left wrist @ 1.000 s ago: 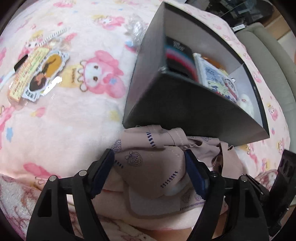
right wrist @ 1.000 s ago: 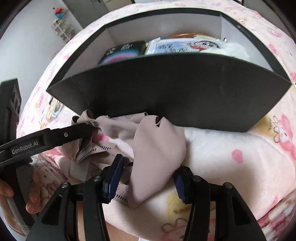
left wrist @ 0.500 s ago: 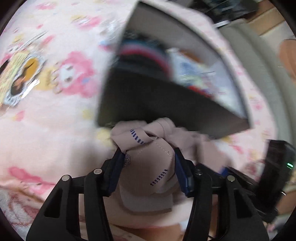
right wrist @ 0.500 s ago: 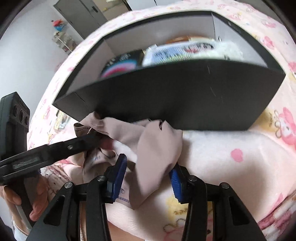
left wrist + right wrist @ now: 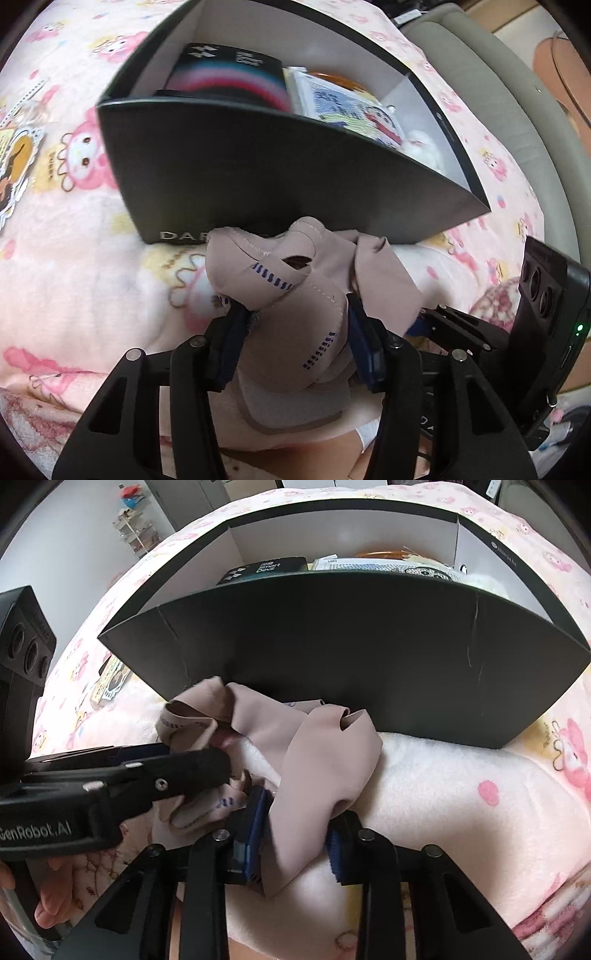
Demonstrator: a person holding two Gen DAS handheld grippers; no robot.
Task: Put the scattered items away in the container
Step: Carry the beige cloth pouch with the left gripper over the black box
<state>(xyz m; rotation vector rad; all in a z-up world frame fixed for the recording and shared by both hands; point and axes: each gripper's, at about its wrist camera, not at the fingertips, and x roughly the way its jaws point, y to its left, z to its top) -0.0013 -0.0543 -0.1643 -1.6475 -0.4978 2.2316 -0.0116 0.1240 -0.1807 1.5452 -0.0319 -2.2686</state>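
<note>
We have the crumpled beige fabric garment (image 5: 295, 317) pinched in both the left gripper (image 5: 291, 343) and right gripper (image 5: 295, 843), jaws closed on it, just before the black cardboard box (image 5: 351, 657) on the bed (pink blanket). Next, we judge: lift over the near wall, release inside.

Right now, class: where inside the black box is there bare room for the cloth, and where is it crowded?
Inside the black box, bare room shows only along the left wall beside the dark carton. The middle and right are crowded: picture pack, white fluffy item. Both the left gripper and the right gripper grip the beige cloth.
</note>
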